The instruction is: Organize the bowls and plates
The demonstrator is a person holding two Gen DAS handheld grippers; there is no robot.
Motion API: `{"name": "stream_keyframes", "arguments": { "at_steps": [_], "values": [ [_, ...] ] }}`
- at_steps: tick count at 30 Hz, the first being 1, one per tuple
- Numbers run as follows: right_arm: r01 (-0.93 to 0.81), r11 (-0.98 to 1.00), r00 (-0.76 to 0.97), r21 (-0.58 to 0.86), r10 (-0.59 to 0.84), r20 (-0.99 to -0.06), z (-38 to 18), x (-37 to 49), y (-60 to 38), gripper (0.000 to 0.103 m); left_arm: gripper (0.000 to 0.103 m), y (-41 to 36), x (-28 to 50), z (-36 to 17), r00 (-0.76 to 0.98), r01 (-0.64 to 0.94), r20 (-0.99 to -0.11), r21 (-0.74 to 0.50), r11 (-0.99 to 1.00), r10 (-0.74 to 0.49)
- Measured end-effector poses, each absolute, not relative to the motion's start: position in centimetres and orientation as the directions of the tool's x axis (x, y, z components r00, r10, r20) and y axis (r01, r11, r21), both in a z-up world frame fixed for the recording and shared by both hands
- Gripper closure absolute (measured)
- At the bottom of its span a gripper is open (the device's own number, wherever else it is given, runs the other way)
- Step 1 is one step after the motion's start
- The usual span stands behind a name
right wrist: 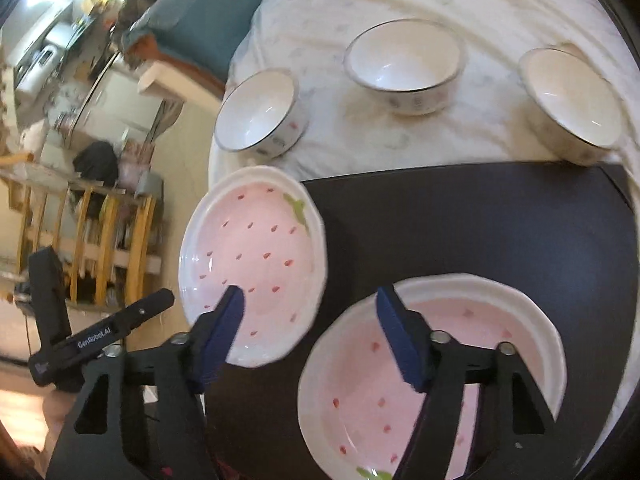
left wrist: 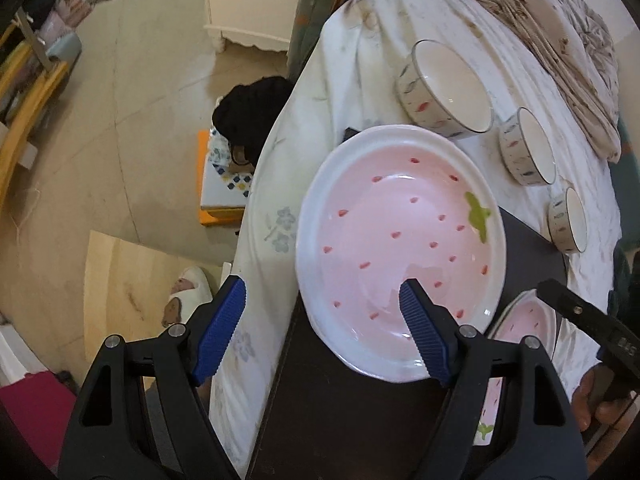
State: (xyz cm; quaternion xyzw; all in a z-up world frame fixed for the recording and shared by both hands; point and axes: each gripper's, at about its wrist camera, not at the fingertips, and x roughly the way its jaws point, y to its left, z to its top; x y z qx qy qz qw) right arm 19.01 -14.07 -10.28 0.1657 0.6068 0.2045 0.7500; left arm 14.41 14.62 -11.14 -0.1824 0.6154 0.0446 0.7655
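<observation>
A pink strawberry-pattern plate (left wrist: 400, 248) lies at the left edge of a dark board (left wrist: 344, 408); it also shows in the right wrist view (right wrist: 256, 256). My left gripper (left wrist: 320, 332) is open, its right finger over the plate's near rim, the left finger off the table edge. A stack of similar pink plates (right wrist: 452, 380) lies on the board (right wrist: 480, 224). My right gripper (right wrist: 308, 332) is open above the stack's left rim. Three white bowls (right wrist: 260, 112) (right wrist: 404, 64) (right wrist: 572, 104) stand in a row on the white cloth beyond.
The white flowered cloth (left wrist: 360, 64) covers the table; a beige patterned fabric (left wrist: 560, 32) is bunched at its far side. The table edge drops to the floor on the left, with a stool and dark bundle (left wrist: 248, 120) below. A wooden rack (right wrist: 92, 240) stands beside.
</observation>
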Motion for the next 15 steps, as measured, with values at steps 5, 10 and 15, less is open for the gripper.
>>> {"name": "stream_keyframes", "arguments": {
  "at_steps": [5, 10, 15],
  "values": [
    [-0.098, 0.865, 0.132, 0.492, 0.501, -0.855, -13.1, 21.3, -12.8, 0.059, 0.051, 15.0, 15.7, -13.2, 0.203, -0.313, -0.956, -0.269, 0.911, -0.212],
    [-0.078, 0.860, 0.094, 0.505, 0.510, -0.855, -15.4, 23.0, -12.1, 0.063, 0.065, 14.3, 16.9, -14.6, 0.170, -0.306, -0.958, -0.274, 0.912, -0.230],
    [-0.103, 0.870, 0.077, 0.482, 0.490, -0.868, -16.2, 23.4, -11.5, 0.075, 0.069, 14.1, 17.7, -15.7, 0.147, -0.298, -0.967, -0.243, 0.923, -0.207]
  ]
}}
